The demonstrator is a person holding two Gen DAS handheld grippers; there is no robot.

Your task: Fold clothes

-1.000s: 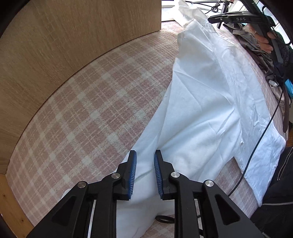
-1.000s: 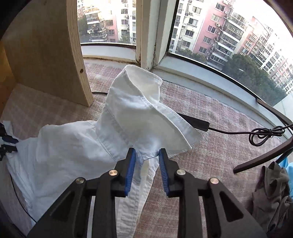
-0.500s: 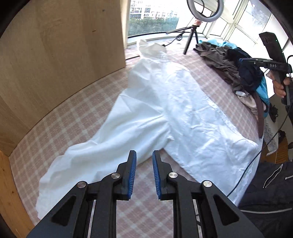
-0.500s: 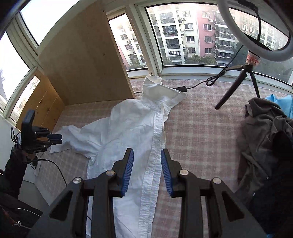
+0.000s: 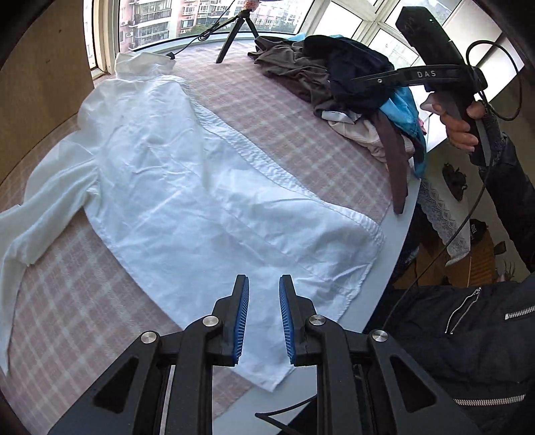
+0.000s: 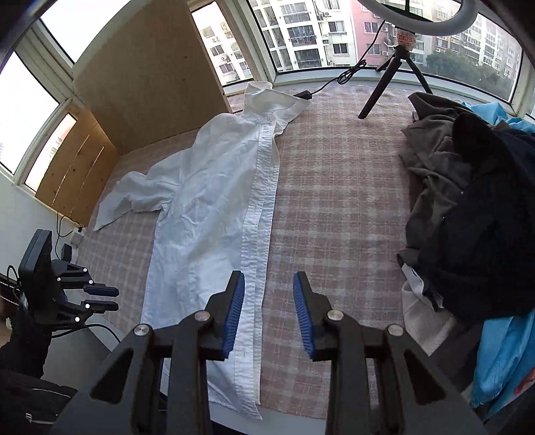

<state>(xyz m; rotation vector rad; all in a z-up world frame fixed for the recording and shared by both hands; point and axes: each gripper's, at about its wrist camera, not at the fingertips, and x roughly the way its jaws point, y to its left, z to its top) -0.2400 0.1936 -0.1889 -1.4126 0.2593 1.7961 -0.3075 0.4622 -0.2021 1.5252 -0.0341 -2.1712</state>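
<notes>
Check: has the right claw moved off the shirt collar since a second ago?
Yes. The right claw pulled back from the collar by the window sill, toward the shirt's hem end.

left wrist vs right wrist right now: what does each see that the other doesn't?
Left wrist only: the right gripper held in a hand, and the person's dark zipped jacket.

Right wrist only: the left gripper off the table's edge, the ring light and the wooden panel.

Both: the white shirt spread flat on the checked cover, the clothes pile and the tripod.
</notes>
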